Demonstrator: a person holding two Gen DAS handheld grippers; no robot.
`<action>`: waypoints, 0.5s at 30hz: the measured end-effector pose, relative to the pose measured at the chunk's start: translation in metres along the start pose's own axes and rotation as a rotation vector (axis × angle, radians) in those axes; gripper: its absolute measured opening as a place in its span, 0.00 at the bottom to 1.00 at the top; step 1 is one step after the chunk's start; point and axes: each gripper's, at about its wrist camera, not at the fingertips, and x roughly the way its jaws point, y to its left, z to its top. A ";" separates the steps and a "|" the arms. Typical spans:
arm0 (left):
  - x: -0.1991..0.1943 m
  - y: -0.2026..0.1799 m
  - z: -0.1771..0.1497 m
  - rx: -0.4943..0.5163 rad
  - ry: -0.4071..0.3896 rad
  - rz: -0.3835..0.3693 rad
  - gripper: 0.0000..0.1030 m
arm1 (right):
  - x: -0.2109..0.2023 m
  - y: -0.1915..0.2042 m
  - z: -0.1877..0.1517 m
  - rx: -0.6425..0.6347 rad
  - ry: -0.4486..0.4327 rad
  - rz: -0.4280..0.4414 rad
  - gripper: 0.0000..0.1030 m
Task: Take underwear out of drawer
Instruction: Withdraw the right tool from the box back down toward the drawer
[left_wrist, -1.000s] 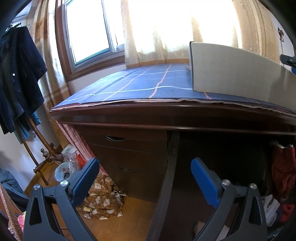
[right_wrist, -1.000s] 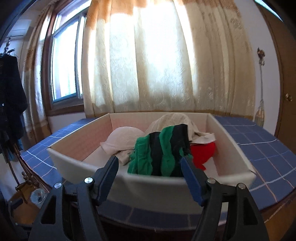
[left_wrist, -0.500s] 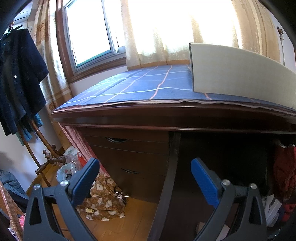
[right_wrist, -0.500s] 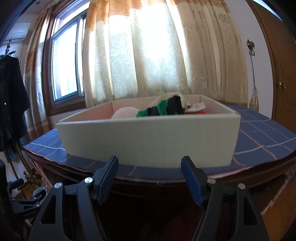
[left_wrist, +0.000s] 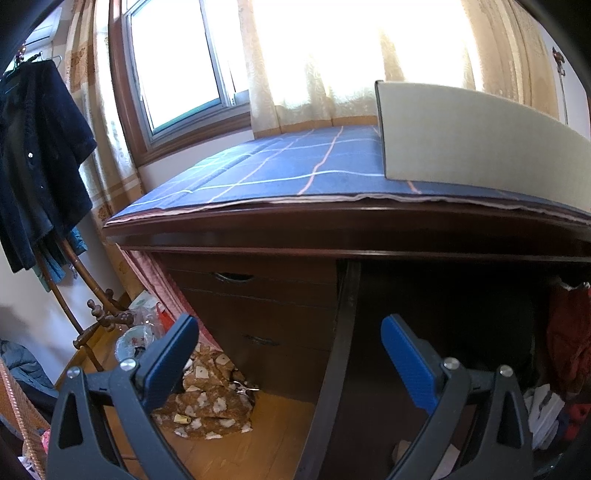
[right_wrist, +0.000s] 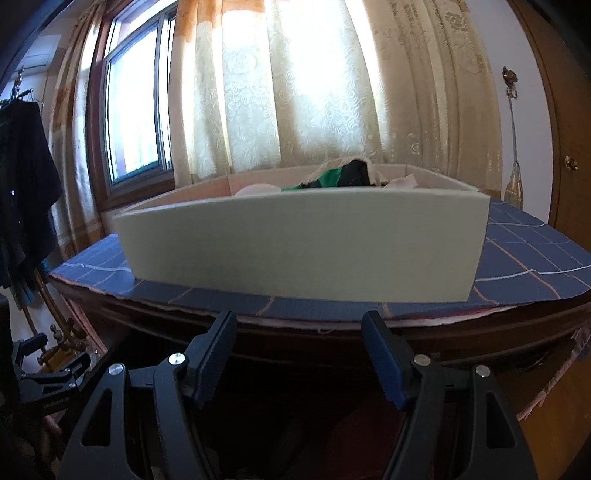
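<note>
Now both claws gape before the drawer (right_wrist: 303, 251).

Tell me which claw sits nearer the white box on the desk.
Right. The right claw hangs just below the white box's front wall, empty; the left claw is lower, off its left end by the drawers.

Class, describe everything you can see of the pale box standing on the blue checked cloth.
The pale box is a wide, open-topped tray with plain, matt, grey-white walls, like card or foam board, pinkish inside. It stands upright and level on the blue checked cloth covering a dark wooden desk, near the front edge. Clothes lie inside: a green and black striped garment and pale fabric peek above the rim. Neither tongs touch it.
</note>
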 end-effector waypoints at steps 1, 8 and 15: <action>0.000 0.000 -0.001 -0.001 0.001 0.002 0.98 | 0.000 -0.001 0.000 0.001 0.000 0.000 0.70; -0.001 0.003 -0.001 -0.015 -0.004 0.002 0.98 | 0.008 0.001 -0.001 -0.011 0.048 0.012 0.70; 0.000 0.001 -0.002 -0.010 -0.007 0.006 0.98 | 0.017 0.004 -0.003 -0.023 0.111 0.033 0.70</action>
